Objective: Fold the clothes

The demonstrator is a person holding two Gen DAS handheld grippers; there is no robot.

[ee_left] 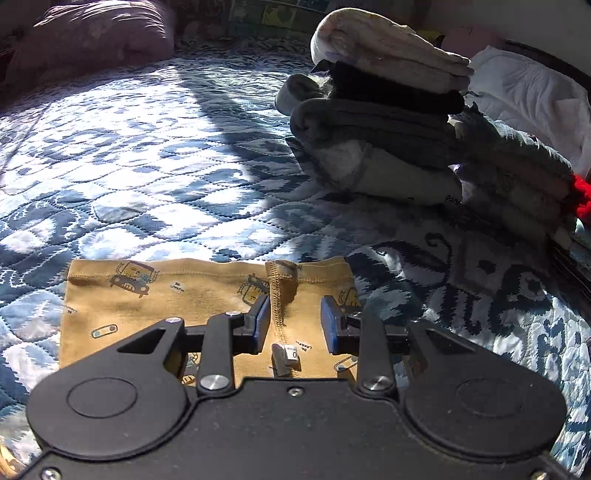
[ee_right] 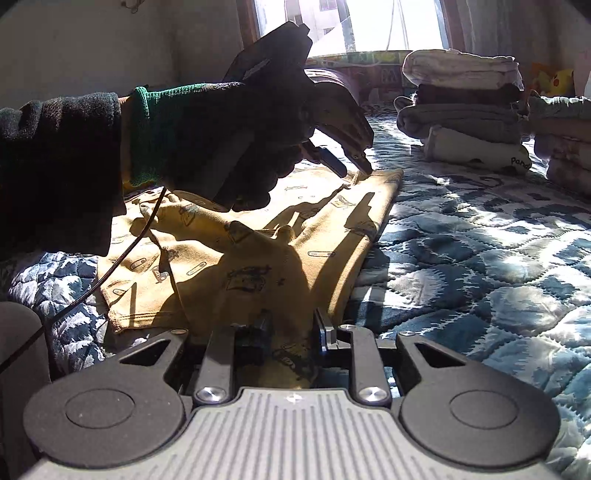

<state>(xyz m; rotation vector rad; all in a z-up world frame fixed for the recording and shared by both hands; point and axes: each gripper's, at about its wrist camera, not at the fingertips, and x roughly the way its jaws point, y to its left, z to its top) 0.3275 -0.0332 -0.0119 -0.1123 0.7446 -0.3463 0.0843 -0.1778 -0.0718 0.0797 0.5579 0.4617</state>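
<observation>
On bed point(ee_left: 155, 155): mustard garment point(ee_left: 155, 306) soft, light, floppy. My left claw point(ee_left: 295, 321) wide over waist seam; right claw point(ee_right: 291, 332) pinching bunched cloth. Grip hems, not middle.

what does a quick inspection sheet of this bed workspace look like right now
surface: blue and white quilted bedspread, partly sunlit.
job's things: mustard-yellow cotton garment with car prints, lying on the bedspread, bunched at the right hand-held gripper.
clutter: stack of folded white, black and grey clothes; second grey folded pile beside it; pink pillow.
grippers: left hand-held gripper open over the garment's seam; right hand-held gripper shut on the garment's fabric.
cables: thin black cable hanging from the gloved hand.
surroundings: bright window, yellow soft toy.
</observation>
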